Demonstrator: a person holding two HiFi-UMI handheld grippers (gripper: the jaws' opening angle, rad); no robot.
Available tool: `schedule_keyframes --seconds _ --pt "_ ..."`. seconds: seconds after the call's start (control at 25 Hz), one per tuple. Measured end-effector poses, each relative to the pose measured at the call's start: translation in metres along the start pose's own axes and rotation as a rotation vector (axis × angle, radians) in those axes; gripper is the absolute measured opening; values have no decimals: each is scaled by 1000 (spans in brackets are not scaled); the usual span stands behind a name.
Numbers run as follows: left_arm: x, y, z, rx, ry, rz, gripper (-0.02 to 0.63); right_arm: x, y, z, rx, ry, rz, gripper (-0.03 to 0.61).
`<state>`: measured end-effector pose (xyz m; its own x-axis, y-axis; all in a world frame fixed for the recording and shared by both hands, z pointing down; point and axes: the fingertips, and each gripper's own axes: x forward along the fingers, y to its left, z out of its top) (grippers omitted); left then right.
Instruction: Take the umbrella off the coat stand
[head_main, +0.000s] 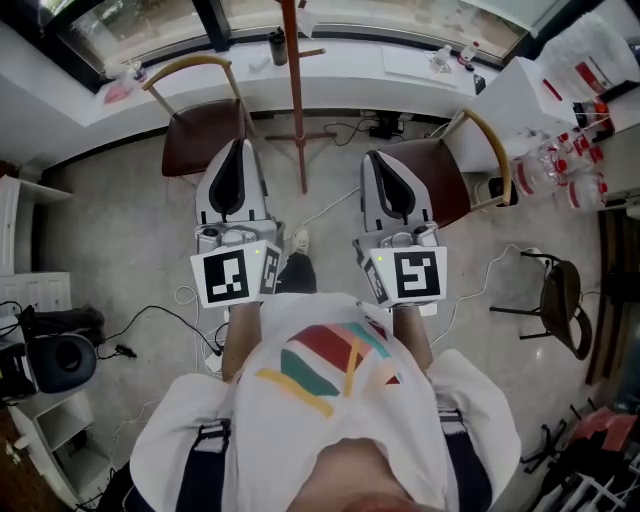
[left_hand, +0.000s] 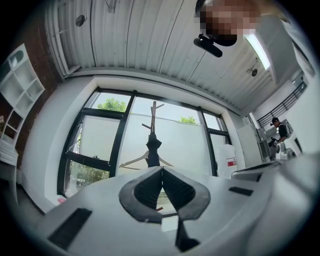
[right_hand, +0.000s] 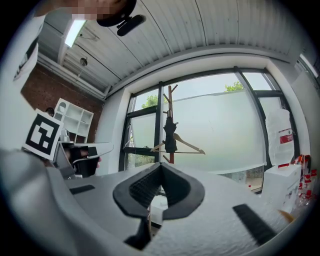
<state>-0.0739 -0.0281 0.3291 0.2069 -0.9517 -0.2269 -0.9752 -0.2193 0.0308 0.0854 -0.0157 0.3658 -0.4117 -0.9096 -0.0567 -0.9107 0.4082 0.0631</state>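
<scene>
A folded dark umbrella (right_hand: 170, 135) hangs high on the reddish wooden coat stand (right_hand: 171, 97) in front of the window, with a wooden clothes hanger (right_hand: 187, 148) on the stand beside it. The left gripper view shows the same umbrella (left_hand: 152, 149) straight ahead and some way off. From the head view I see the stand's pole (head_main: 296, 95) and the umbrella (head_main: 277, 46) beyond both grippers. My left gripper (head_main: 238, 148) and right gripper (head_main: 380, 158) are held side by side, pointing at the stand. Both have their jaws shut with nothing between them, well short of the umbrella.
A brown chair (head_main: 205, 130) stands left of the pole and another (head_main: 440, 175) to its right. A white table with bottles (head_main: 560, 150) is at the right, and a black stool (head_main: 560, 295) is nearer. Cables (head_main: 160, 315) lie on the floor. A speaker (head_main: 62, 360) sits at the left.
</scene>
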Motion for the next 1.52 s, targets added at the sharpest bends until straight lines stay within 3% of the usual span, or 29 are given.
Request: schedule_keyframes --seconds 0.28,0.68,1.12,1.52 --pt "82 34 -2 -11 -13 -38 8 86 -14 14 28 -7 5 0" --pt "168 91 -13 -20 -20 -90 8 192 -32 16 73 -28 -60 0" --pt "216 85 -30 -53 11 -125 8 232 -49 1 88 37 -68 0" --pt "231 77 -28 -30 2 -81 8 244 -55 2 121 29 19 0"
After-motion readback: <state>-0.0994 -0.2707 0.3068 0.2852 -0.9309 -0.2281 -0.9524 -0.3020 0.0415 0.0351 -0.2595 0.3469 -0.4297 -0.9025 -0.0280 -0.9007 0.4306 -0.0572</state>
